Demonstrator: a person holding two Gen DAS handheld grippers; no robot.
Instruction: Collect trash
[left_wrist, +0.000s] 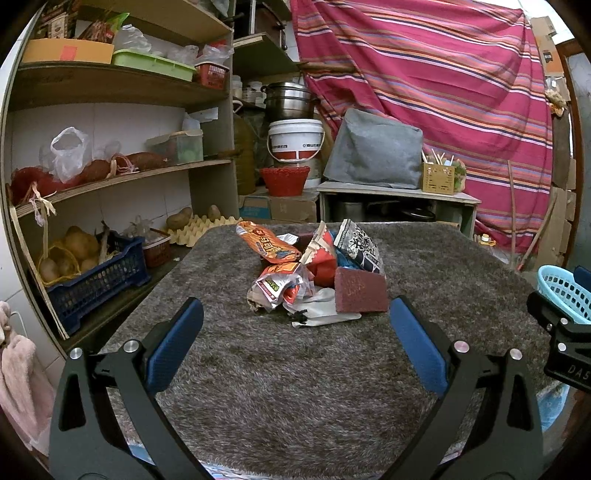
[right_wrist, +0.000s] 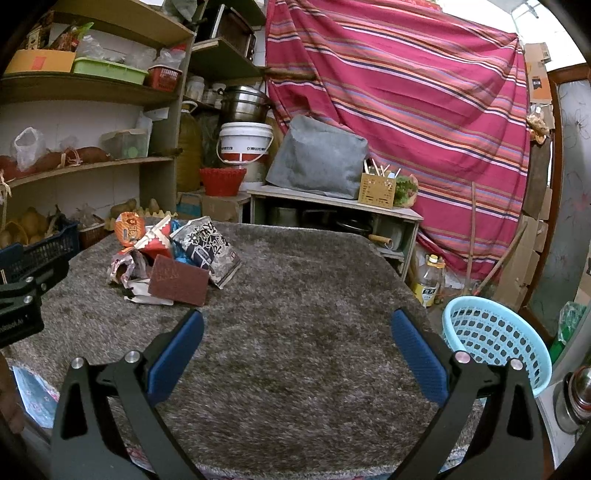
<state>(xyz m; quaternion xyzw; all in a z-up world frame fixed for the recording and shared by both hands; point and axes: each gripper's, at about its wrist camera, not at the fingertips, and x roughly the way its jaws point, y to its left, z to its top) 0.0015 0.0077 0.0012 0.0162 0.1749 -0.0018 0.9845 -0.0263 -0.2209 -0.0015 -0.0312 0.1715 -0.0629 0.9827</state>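
Left wrist view: you are holding the left gripper (left_wrist: 295, 334) with jaws spread wide, empty, just short of the trash pile (left_wrist: 314, 269).
Right gripper (right_wrist: 297, 338): likewise gaping over bare desk (right_wrist: 314, 295).
Pile: sitting mid-desk; wrappers look light, crinkly, slippery, so you are best pinching a crumpled fold.
Maroon pad (left_wrist: 360, 291): looking stiffer, edge-grippable.
Basket (right_wrist: 495, 343): waiting off the right edge.

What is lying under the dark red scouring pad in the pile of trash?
The dark red scouring pad leans on a white wrapper, whose edge sticks out below it. Behind it stand a black-and-white packet and a red packet. What lies directly beneath is hidden.
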